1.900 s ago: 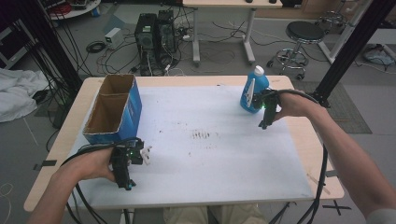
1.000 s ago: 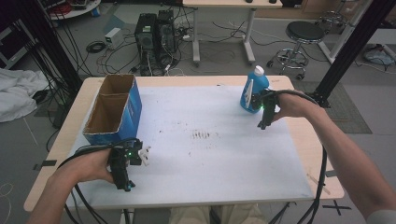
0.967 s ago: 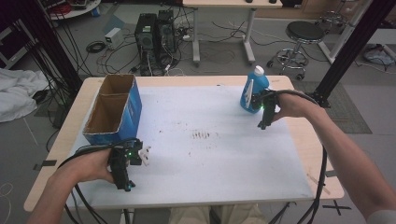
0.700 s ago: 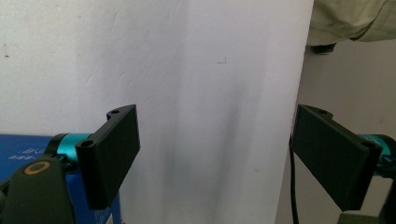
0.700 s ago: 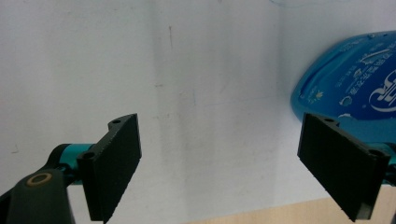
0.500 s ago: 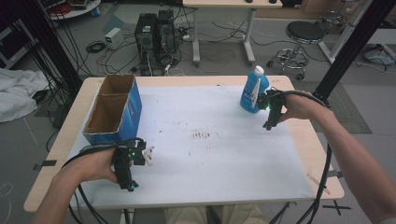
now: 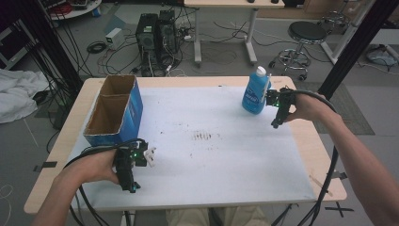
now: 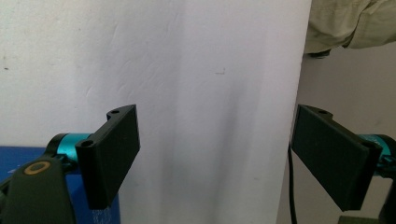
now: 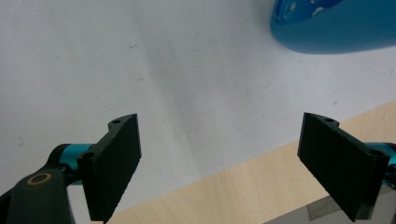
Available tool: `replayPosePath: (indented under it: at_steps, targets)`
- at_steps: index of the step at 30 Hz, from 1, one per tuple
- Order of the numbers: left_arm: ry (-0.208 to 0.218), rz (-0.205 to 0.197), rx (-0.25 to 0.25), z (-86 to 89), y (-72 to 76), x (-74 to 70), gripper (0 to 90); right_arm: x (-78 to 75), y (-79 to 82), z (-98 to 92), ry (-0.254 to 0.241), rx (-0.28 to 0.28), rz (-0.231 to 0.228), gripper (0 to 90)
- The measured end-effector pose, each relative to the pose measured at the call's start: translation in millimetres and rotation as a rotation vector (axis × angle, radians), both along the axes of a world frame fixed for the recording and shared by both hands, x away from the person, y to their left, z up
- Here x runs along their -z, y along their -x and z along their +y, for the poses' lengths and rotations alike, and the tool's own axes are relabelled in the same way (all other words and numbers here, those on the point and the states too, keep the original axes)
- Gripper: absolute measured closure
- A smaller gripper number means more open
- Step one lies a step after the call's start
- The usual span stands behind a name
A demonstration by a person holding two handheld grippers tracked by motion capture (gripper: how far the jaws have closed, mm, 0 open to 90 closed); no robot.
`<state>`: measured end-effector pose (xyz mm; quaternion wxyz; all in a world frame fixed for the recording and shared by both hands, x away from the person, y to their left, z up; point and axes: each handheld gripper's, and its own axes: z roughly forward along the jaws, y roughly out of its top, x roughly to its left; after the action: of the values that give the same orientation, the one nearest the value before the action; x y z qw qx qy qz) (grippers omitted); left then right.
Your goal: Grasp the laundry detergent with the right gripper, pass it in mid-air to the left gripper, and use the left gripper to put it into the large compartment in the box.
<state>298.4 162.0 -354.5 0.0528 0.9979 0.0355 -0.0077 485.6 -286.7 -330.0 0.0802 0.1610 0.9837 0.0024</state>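
Note:
A blue bottle (image 7: 256, 92) with a white cap stands upright at the far right of the white sheet (image 7: 211, 141). My right gripper (image 7: 275, 123) hangs just to its right, pointing down and toward me, apart from the bottle. In the right gripper view my right gripper (image 9: 219, 126) is open with nothing between its jaws, and the bottle's blue base (image 9: 336, 23) lies at the top right. My left gripper (image 7: 130, 186) is near the front left of the sheet. Seen from its own camera, the left gripper (image 8: 215, 123) is open over the bare sheet.
An open blue cardboard box (image 7: 115, 110) stands at the left of the table, behind my left hand. Dark smudges (image 7: 204, 136) mark the middle of the sheet. The wooden table edge (image 9: 233, 186) runs under my right gripper. Computers, cables and a stool stand beyond the table.
My right gripper has shifted a little to the right, away from the bottle. The left gripper has barely moved, and the bottle stands where it was.

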Motion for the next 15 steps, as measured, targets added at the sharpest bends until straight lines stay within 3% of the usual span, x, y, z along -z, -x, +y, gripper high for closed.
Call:
replayPosePath:
  at_steps: [2,4,5,8,15]
  targets:
    - [0.004,0.001,-0.003,0.4,1.3,0.2,15.6,1.3,-3.4,-4.1,-0.022,0.061,0.005,12.6]
    - [0.003,0.000,-0.001,1.0,2.2,0.1,15.7,1.5,-4.7,-5.5,-0.027,0.079,-0.002,12.6]
    - [0.002,0.002,0.002,1.7,2.8,0.6,15.7,1.7,-7.2,-8.4,-0.050,0.121,-0.012,12.6]
    - [0.002,0.003,-0.001,2.2,3.7,1.3,15.7,0.4,-10.2,-11.8,-0.100,0.177,-0.020,12.6]
    - [0.007,0.001,-0.001,2.8,5.7,2.6,15.7,-2.5,-14.7,-15.7,-0.159,0.255,-0.056,12.6]
